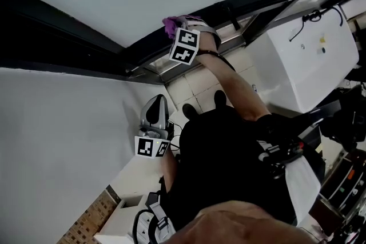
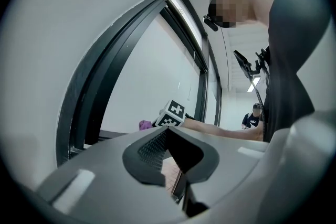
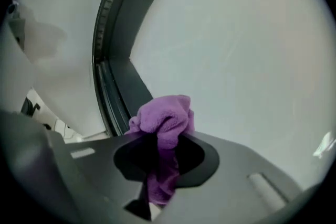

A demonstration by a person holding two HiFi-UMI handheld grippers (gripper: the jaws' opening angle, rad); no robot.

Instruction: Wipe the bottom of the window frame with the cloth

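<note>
Window pane [image 3: 236, 34]: broad, pale, smooth; fills the field ahead and right of the right jaws; open room for long strokes.
Window frame [image 3: 113, 92]: dark, rigid, grooved; runs ahead-left of the right jaws, just past the cloth; hard edges and a corner likely to snag a loose fold.
Right gripper [image 3: 157, 136]: jaws clamped on the cloth, a bunch standing ahead of the tips, a tail trailing back between them.
Left gripper [image 2: 167, 131]: jaws together, nothing between; well apart from the frame.
Cloth [image 3: 163, 115]: purple, soft, light, limp, probably not slippery; best gripped at a bunched middle, enough left proud to press into the groove; contact with the frame not clear.
</note>
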